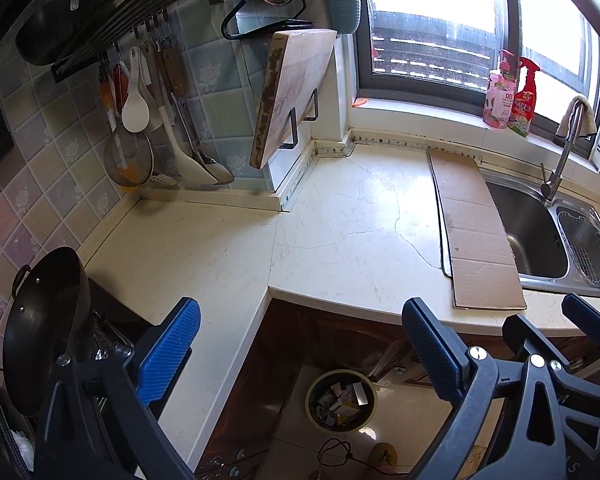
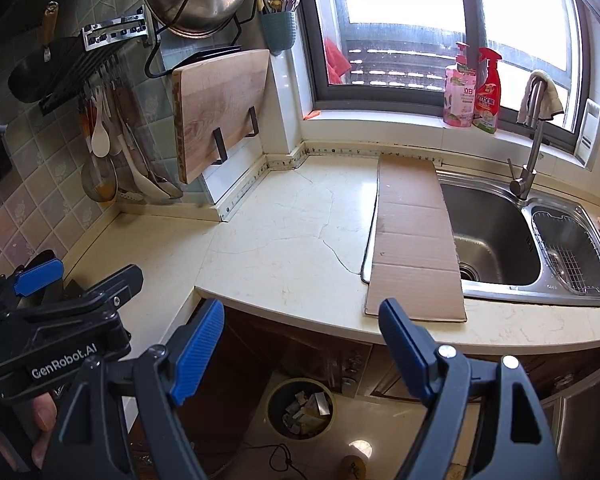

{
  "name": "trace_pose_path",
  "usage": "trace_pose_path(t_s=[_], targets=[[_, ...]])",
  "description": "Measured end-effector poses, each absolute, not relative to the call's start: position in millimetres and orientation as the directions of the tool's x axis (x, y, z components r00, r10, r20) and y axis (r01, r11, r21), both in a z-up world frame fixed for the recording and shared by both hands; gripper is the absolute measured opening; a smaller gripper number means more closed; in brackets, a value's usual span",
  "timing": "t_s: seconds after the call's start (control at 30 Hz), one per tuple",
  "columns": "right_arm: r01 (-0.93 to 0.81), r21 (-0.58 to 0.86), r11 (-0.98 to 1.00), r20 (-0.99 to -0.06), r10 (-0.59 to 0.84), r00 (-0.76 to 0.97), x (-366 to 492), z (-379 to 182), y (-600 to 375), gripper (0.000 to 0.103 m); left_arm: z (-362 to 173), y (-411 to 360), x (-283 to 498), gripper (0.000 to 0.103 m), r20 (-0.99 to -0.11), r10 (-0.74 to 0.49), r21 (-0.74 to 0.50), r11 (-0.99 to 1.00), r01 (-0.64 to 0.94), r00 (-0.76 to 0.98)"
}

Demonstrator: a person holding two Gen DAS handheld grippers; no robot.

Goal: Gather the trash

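Blue jaws sit closest to both cameras. On my left gripper (image 1: 300,344) the jaws are wide apart and hold nothing. On my right gripper (image 2: 300,344) the jaws are wide apart too, and they are empty as well. Both hang out past the front edge of the table (image 1: 340,216), side by side.

Down on the floor, under the table edge, I see a round trash bin (image 1: 341,400) with scraps and small boxes already inside. It sits between my two sets of jaws in each view.

On the table, the one thing that looks like trash to me is the flat cardboard sheet (image 2: 416,240). It lies partly over the left rim of the steel sink (image 2: 496,232) and reaches to the front edge of the table. I see no other loose scraps, so I think the job is almost done or just starting; I cannot tell which.

To do this step well, I would use the right jaws, since they are nearer the cardboard. I would catch the front edge, where it comes close to the table's lip, because flat cardboard is hard to pinch from above. It is big, so it may need folding before it fits the bin.
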State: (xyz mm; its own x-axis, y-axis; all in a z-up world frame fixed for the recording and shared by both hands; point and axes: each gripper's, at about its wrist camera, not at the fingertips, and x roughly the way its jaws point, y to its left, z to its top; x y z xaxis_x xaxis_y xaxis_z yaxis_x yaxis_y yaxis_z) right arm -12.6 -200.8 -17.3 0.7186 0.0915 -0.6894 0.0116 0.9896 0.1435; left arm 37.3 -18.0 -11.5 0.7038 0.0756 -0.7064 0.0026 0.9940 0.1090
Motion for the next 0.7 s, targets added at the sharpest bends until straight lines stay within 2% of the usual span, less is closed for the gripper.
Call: trace_pose_path(t_s=[0.7], targets=[[0.011,0.147,0.989,-0.689,0.095,0.718,-15.3,-17.0,-199.8,0.08,-12.2,-14.9,36.3,0.097,-0.718,0.066,0.11,0.994,0.019,0.693]])
